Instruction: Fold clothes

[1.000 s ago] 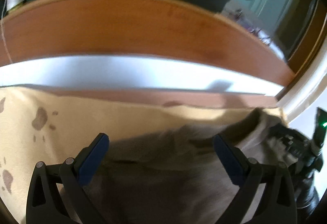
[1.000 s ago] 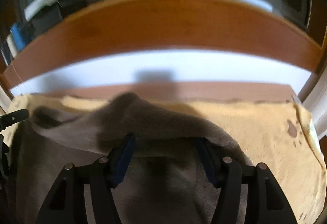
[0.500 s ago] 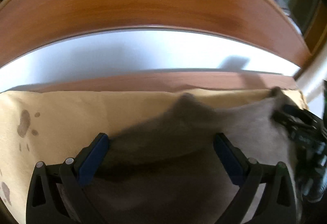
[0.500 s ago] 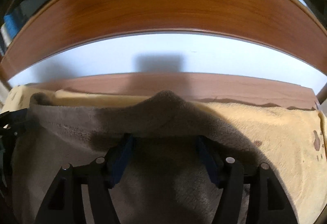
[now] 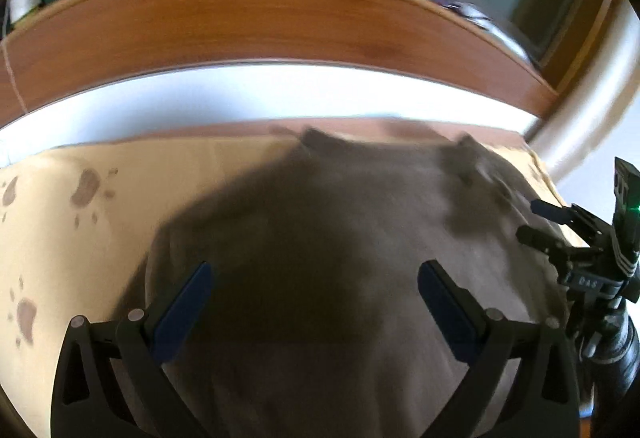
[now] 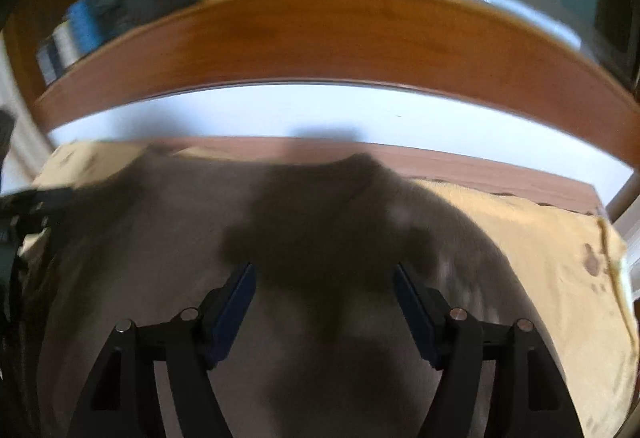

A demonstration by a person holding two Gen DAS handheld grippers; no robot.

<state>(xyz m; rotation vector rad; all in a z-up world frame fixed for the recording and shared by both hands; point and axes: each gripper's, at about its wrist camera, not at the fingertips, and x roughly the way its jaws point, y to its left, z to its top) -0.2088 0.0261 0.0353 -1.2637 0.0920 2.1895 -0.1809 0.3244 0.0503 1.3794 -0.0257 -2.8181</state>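
Big picture first: a curved wooden headboard [image 5: 280,26] sweeps across the back, its orange-brown panel blurred in both views, with a bright white band [image 6: 360,110] running just below it. Under that band lies a cream blanket [image 5: 100,222] dotted with brown paw prints, spread over the bed and filling the left side of the left wrist view and the right side of the right wrist view [image 6: 560,278].

On top of the blanket sits the grey garment [image 5: 340,238], soft and fleecy, bunched up with two raised humps along its far edge. It covers the middle of both views [image 6: 320,230], and its near part runs down below the fingers and out of frame.

Now the tongs. The left tongs [image 5: 314,290] are spread wide, blue pads well apart, hovering over the grey cloth with nothing pinched between them. The right tongs [image 6: 324,294] are parted too, somewhat narrower, also over the garment and gripping nothing that shows. From the left wrist view the right tongs appear at the far right edge [image 5: 560,226], black fingers over the garment's edge, a small green light [image 5: 632,207] glowing on the body.

Blurred clutter sits beyond the headboard; too smeared to name.
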